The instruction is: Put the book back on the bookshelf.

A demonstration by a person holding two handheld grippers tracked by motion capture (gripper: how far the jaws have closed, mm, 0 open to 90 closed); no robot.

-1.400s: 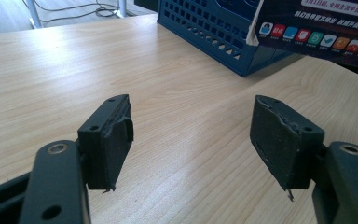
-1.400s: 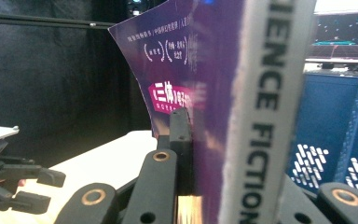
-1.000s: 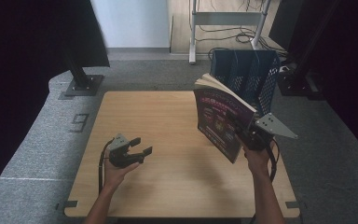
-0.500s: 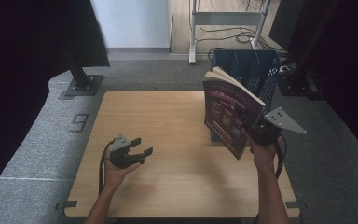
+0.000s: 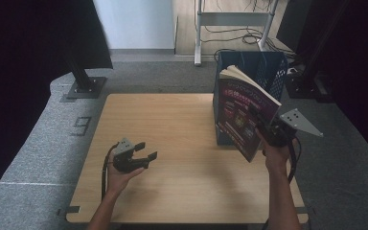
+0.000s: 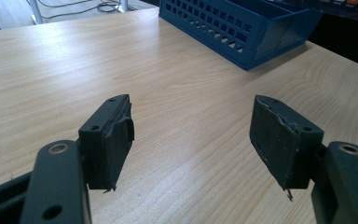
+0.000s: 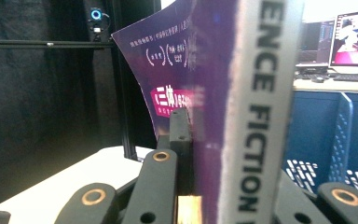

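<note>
Book [image 7: 242,116] spine reads "ENCE FICTION"; cover print illegible

— How is the left hand placed?
— The left hand's black two-jaw gripper [image 5: 141,154] sits low at the near left, palm cradling it, jaws wide apart, nothing between them.
— And the right?
— The right hand's black two-jaw gripper [image 5: 263,125] is raised on an outstretched forearm, jaws clamped tight.
</note>
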